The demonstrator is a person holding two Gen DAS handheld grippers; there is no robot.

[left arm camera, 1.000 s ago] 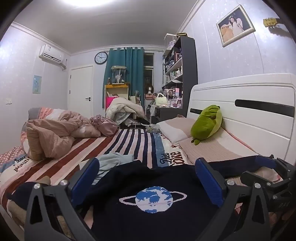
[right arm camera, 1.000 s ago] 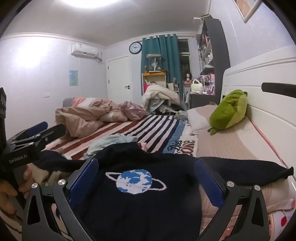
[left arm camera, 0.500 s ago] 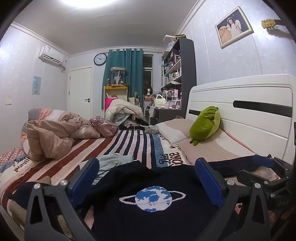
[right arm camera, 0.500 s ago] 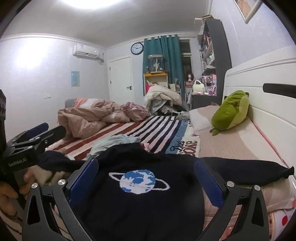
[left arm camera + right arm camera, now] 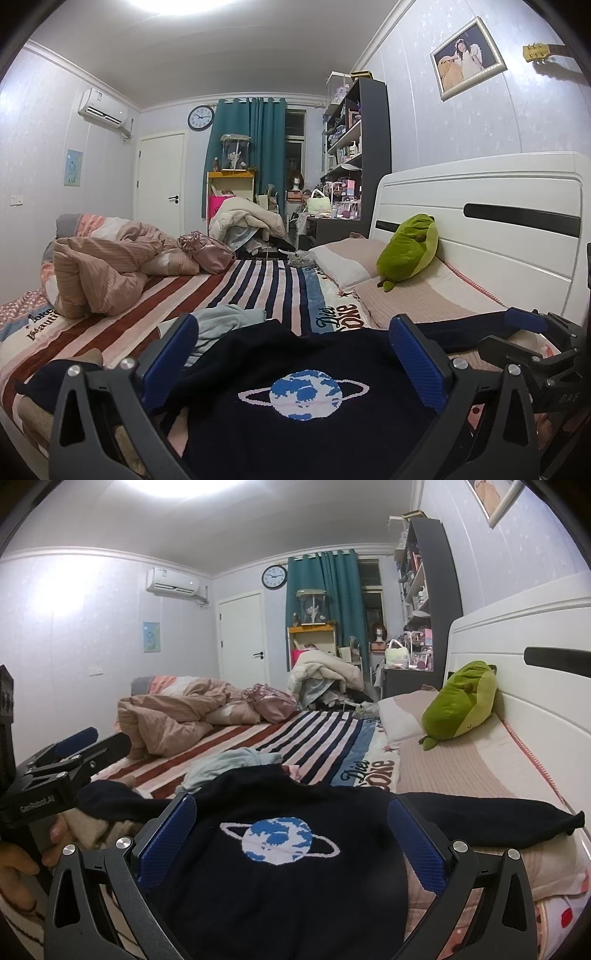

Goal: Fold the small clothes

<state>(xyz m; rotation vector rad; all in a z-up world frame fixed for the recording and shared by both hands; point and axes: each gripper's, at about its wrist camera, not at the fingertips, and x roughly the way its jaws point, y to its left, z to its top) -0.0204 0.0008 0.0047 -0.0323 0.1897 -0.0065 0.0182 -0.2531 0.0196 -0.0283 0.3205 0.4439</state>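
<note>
The navy sweater [image 5: 306, 421] lies spread flat on the bed [image 5: 266, 280], sleeves out. Both grippers, left [image 5: 295, 365] and right [image 5: 291, 843], hover released above it. Soft, floppy knit; I'd pinch a sleeve cuff [image 5: 569, 818] or the hem.

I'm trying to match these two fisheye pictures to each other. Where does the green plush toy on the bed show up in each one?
Left wrist view: the green plush toy lies right of centre, against the white headboard.
Right wrist view: the green plush toy is further right, on the same pillows.
Shared landmark: the wall clock beside the teal curtain.
</note>
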